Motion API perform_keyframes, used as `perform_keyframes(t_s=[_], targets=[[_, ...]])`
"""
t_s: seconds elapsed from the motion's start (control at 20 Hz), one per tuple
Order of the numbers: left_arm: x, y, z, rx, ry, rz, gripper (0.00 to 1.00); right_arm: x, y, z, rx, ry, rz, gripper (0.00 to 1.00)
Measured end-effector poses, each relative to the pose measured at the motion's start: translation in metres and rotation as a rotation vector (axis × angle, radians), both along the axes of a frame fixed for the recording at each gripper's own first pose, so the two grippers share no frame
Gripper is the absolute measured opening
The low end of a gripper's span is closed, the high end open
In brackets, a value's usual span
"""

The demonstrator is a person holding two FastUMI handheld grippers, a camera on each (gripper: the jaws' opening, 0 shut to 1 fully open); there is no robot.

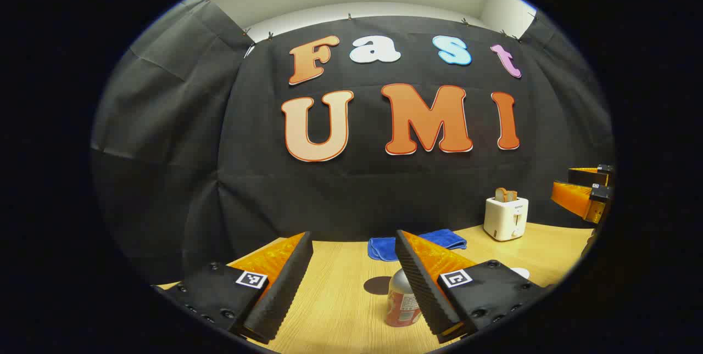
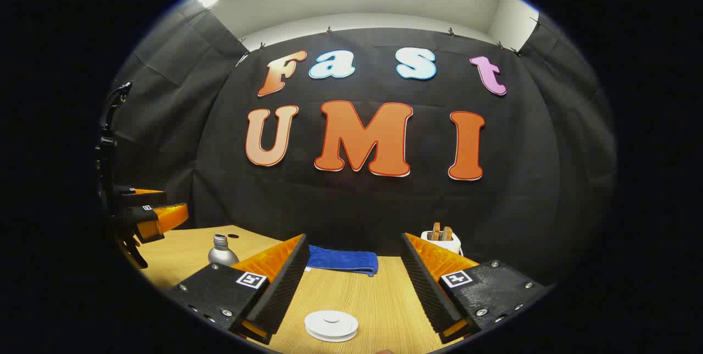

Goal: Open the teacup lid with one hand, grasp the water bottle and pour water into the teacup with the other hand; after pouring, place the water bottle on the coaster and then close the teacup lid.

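Table of pale wood runs under both my grippers, with black cloth behind it. In the left gripper view, my left gripper hangs wide open above the table with nothing between its fingers. Past it lies a dark round coaster, and just right of that stands the bottle, upright, partly hidden behind my right-hand finger; I cannot tell whether they touch. A blue cloth lies farther back near the wall, a white toaster with bread in it stands to the right, and my right gripper shows at the far right edge, raised off the table.

In the right gripper view, my left gripper sits at the far left, the bottle below it. My right gripper is wide open and empty, hovering over the white lidded teacup, lid on. The cloth lies beyond, the toaster to the right.
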State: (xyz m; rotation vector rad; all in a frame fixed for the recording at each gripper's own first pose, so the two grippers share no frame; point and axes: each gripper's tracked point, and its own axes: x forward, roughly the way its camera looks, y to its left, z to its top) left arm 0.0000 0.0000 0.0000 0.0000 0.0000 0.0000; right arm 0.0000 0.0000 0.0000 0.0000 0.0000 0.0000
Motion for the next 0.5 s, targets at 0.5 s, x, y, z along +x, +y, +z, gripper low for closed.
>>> perform_keyframes(t_s=[0.5], targets=[[0.0037,0.0008,0.0086,-0.014,0.005,0.01,0.96,-0.0017,-0.0088,0.0045,0.022,-0.005,-0.012,0.99]])
